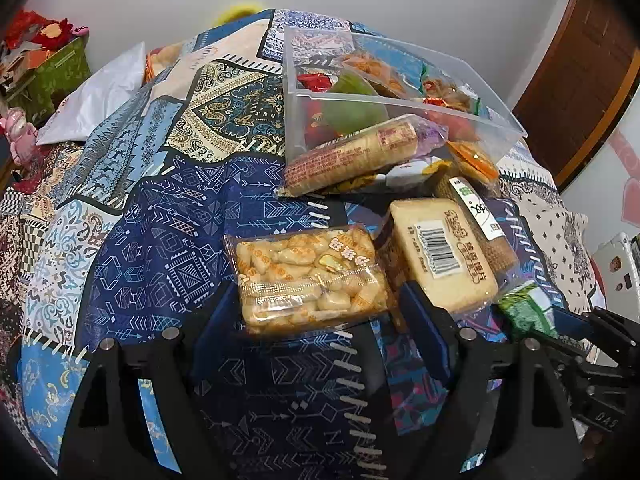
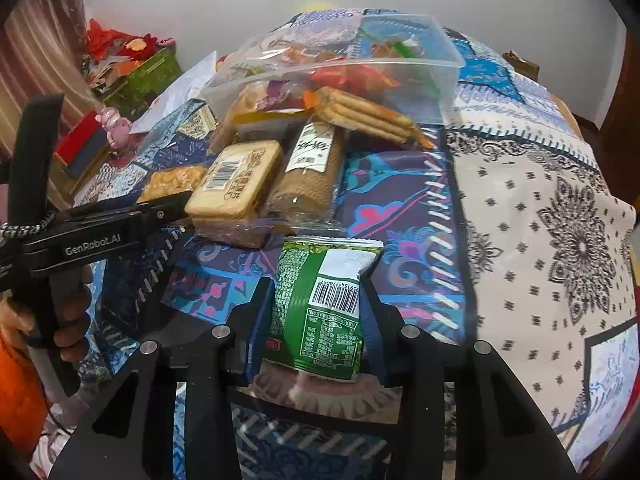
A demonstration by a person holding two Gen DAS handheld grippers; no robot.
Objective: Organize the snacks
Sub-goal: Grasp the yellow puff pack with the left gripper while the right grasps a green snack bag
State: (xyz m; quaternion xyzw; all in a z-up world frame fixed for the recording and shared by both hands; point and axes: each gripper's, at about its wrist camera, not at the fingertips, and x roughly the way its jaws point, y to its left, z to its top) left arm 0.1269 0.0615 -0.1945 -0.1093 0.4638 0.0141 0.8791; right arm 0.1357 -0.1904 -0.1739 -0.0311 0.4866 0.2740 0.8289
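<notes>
My right claw (image 2: 316, 316) pinches the green snack packet (image 2: 324, 304), its blue pads pressed against both sides, low over the patterned cloth (image 2: 540, 216) that covers the desk. My left claw (image 1: 320, 304) stands spread on either side of the clear pack of small biscuits (image 1: 308, 276); I cannot tell whether its pads touch the wrapper. Open cloth lies to the left of that pack, and a broad pale stretch runs to the right of the green packet, toward the rounded desk edge. Ahead the way is crowded: the cream block with a barcode (image 2: 236, 180), a brown biscuit roll with a white label (image 2: 312, 168), and the long cracker sleeve (image 1: 352, 156) leaning on the clear plastic bin (image 2: 448, 68) already holding snacks. The other claw's arm reads "GenRobot.AI" (image 2: 94, 246). The green packet shows a barcode and a nutrition table, too small to read; the characters on the other labels I cannot make out. The bin's contents blur behind its wall, and a green box (image 2: 148, 76) of red clutter sits at the far left.
</notes>
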